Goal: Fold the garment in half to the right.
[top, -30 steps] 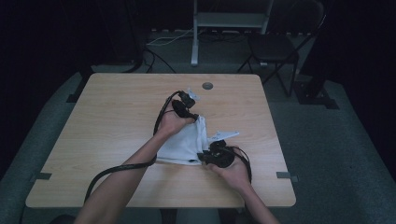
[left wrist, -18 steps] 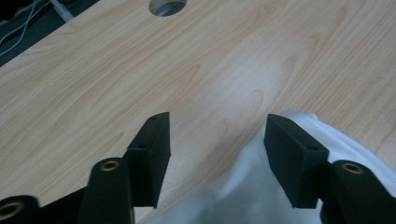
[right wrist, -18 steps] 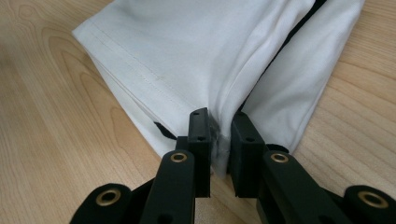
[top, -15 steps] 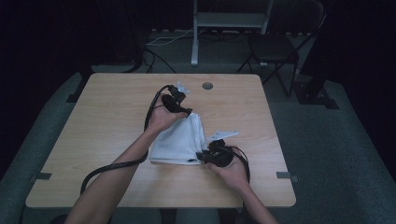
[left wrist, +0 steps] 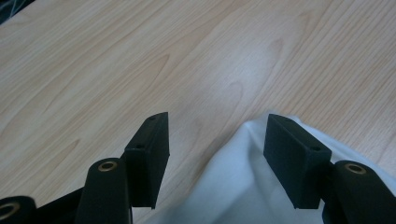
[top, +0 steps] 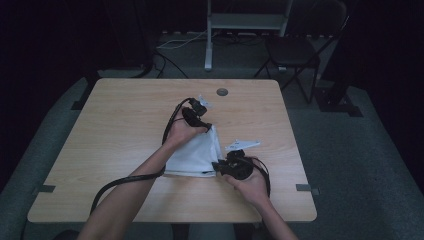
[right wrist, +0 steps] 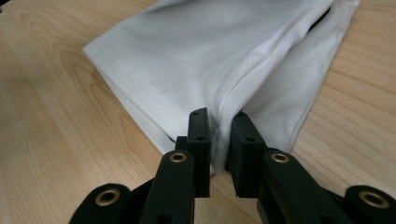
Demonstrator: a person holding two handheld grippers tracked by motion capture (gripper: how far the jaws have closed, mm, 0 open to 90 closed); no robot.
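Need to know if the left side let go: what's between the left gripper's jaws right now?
In the left gripper view, the left gripper stands open over bare table, with a corner of the white cloth between the jaws, unpressed.

Left hand-held gripper (left wrist: pixel 212 154): black square pads, brass rivets
Right hand-held gripper (right wrist: pixel 219 135): black, small screw holes
Cable (top: pixel 125 180): black
Forearms: bare

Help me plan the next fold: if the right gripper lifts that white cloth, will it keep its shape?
Probably not. The white cloth lies in soft folded layers and bunches where the right gripper pinches it, so it would likely sag. It looks thin, so probably light. The open left gripper isn't pinning it, so it may drag across the smooth table.
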